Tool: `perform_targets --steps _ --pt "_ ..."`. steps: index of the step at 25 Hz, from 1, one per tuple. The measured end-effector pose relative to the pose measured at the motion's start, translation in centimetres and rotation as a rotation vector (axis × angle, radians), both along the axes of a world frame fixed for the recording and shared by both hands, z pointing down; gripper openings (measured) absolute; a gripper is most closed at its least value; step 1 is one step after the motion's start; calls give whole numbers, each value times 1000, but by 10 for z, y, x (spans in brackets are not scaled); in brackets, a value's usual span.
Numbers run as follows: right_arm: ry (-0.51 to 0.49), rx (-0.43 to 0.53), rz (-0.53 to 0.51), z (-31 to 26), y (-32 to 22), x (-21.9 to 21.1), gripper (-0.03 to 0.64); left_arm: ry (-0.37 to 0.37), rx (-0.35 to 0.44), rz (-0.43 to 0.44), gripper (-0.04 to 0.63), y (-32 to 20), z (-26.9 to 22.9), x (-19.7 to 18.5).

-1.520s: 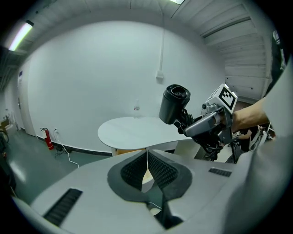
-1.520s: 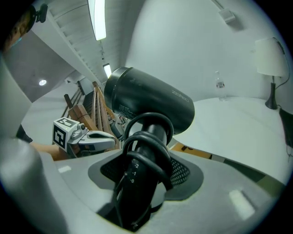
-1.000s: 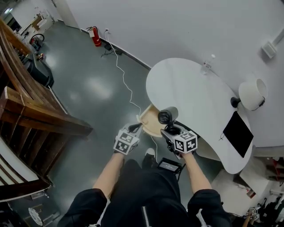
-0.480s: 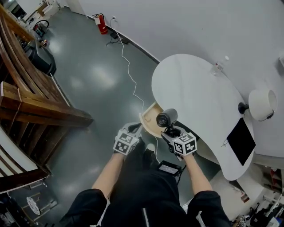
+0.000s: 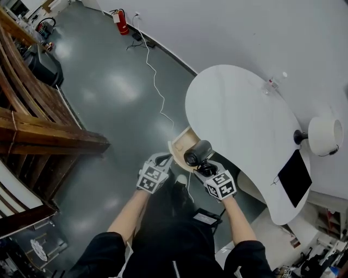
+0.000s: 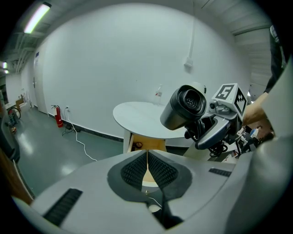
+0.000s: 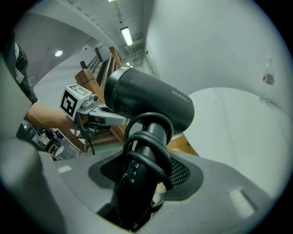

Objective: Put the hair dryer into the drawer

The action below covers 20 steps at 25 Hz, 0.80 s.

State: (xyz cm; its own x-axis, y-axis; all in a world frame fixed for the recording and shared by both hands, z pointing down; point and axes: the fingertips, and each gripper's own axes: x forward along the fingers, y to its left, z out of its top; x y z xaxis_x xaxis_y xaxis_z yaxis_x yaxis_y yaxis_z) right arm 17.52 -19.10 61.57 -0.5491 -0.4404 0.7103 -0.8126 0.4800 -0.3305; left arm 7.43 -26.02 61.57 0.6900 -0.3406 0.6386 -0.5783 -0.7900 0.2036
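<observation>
While right gripper [image 7: 142, 180] pinches hair dryer [image 7: 146, 103] by handle [image 7: 135, 196], cord [image 7: 153, 137] looped round it, dryer sits in air, over open drawer [image 5: 178, 147] in head view, not inside. Drawer: light wood, under white table [image 5: 239, 114]; small dark item [image 6: 137, 145] inside, unidentifiable. Left gripper [image 6: 147, 160] jaws pressed together, empty.

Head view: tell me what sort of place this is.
Likely a workshop or lab hall, not a home: a bare grey floor, a fire extinguisher by the wall, and heavy timber beams left of a white table.
</observation>
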Motion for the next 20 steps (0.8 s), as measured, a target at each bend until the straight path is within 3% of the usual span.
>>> perform_targets --steps 8,20 --pt "49 -2 -66 26 3 -3 233 -7 22 32 15 -20 5 0" --pt "45 6 -201 52 3 -14 233 -20 22 64 15 -30 36 4"
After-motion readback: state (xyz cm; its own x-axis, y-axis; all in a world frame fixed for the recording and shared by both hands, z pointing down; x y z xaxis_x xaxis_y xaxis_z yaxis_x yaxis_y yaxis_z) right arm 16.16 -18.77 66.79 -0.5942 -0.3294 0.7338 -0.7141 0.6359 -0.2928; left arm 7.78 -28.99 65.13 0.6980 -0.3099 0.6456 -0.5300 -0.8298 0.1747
